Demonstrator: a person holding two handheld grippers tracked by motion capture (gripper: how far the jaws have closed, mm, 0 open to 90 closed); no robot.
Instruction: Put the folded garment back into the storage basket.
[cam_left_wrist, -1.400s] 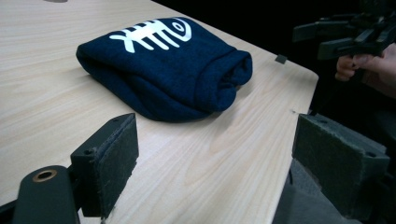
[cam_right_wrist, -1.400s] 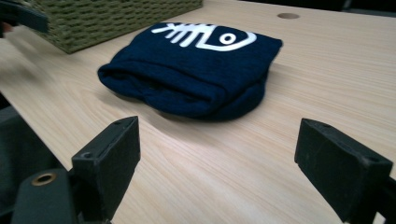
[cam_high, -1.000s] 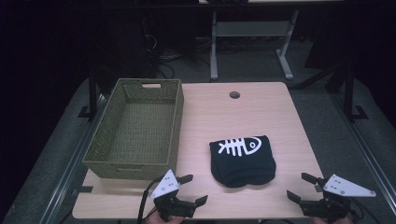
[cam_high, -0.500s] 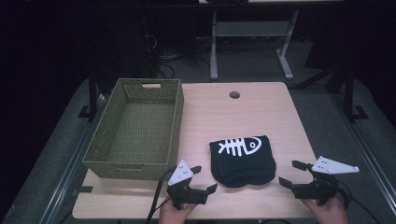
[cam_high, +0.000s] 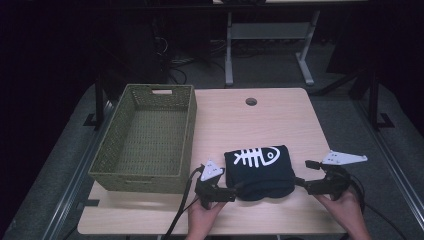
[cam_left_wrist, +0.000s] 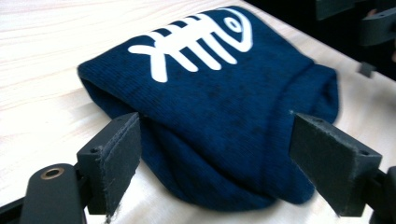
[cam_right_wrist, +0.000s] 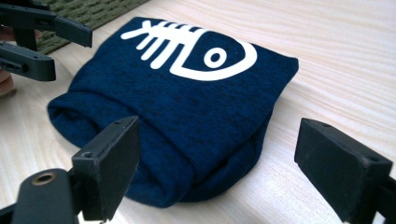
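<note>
A folded navy garment (cam_high: 257, 167) with a white fish-skeleton print lies on the wooden table (cam_high: 235, 120) near its front edge. My left gripper (cam_high: 227, 190) is at the garment's front left corner and my right gripper (cam_high: 302, 172) at its right side. In the left gripper view the left gripper (cam_left_wrist: 223, 142) is open, its jaws straddling the near folded end of the garment (cam_left_wrist: 210, 93) without pressing it. The right gripper (cam_right_wrist: 226, 151) is open too; its left jaw is in front of the garment (cam_right_wrist: 187, 102) and its right jaw is over bare table.
An empty green woven basket (cam_high: 145, 135) stands on the left half of the table, close to the left gripper. A round cable hole (cam_high: 251, 101) sits near the far edge. Dark floor and a metal frame lie beyond the table.
Both grippers have closed in on the garment: the left one moved right and forward to its corner, the right one moved left to its side. The garment has not moved.
</note>
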